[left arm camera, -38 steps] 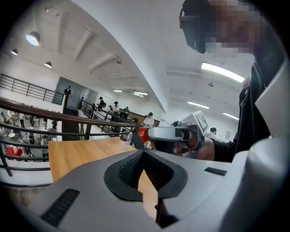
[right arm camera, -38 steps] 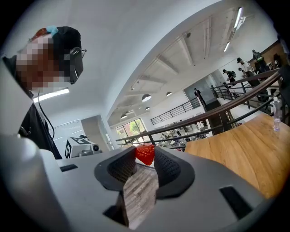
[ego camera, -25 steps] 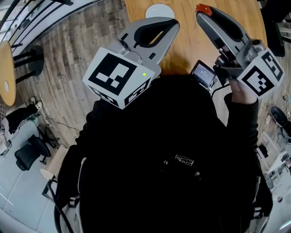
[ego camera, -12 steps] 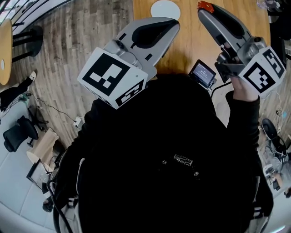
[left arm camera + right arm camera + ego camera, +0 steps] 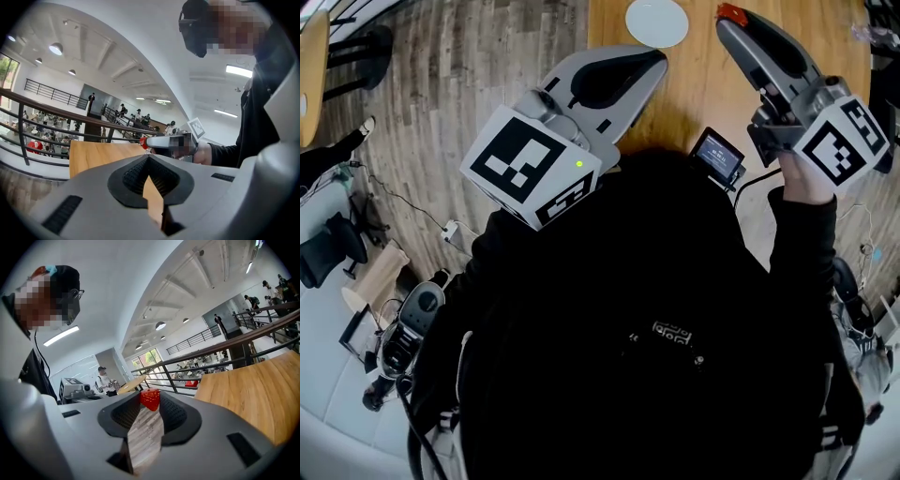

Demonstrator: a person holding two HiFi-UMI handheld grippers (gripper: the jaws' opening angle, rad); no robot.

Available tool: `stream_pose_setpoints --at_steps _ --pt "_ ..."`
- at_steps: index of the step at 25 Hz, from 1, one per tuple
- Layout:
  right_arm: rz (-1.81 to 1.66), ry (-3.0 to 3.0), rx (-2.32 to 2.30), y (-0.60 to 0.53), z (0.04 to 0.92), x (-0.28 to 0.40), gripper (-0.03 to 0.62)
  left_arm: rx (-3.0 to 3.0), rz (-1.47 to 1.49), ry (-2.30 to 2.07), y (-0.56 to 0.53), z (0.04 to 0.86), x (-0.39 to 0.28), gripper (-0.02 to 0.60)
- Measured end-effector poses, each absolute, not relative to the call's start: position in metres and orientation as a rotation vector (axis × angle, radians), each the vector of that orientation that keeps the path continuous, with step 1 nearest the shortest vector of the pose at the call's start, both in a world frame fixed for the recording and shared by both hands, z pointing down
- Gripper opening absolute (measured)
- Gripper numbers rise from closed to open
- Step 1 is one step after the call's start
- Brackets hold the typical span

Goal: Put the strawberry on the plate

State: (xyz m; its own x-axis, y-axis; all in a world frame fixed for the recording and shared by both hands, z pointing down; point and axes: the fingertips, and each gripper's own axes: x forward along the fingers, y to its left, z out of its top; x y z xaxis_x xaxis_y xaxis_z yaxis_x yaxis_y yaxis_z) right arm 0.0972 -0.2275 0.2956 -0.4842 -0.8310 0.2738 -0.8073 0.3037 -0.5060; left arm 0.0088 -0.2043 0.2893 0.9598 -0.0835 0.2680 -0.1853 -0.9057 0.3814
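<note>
One strawberry (image 5: pixel 150 399), narrow end down, is clamped in the right tool (image 5: pixel 728 19); left tool (image 5: pixel 149 158) closed, empty.

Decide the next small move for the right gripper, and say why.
Probably carry the right gripper sideways, leftward in the head view, until the strawberry hangs over the plate, with the jaws kept closed. The strawberry is pinched at the jaw tips, and the plate lies bare on the table off to its left, so opening now would likely miss it.
</note>
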Motion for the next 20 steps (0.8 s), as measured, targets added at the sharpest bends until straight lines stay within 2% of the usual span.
stream_pose_setpoints --at_steps 10,20 --pt "-1.006 2.529 -1.539 -0.233 0.326 0.113 0.14 2.639 0.378 -0.271 -0.185 0.299 0.017 0.003" --pt "-1.165 2.515 -1.605 -0.25 0.396 0.121 0.14 2.575 0.378 -0.353 -0.189 0.314 -0.009 0.003"
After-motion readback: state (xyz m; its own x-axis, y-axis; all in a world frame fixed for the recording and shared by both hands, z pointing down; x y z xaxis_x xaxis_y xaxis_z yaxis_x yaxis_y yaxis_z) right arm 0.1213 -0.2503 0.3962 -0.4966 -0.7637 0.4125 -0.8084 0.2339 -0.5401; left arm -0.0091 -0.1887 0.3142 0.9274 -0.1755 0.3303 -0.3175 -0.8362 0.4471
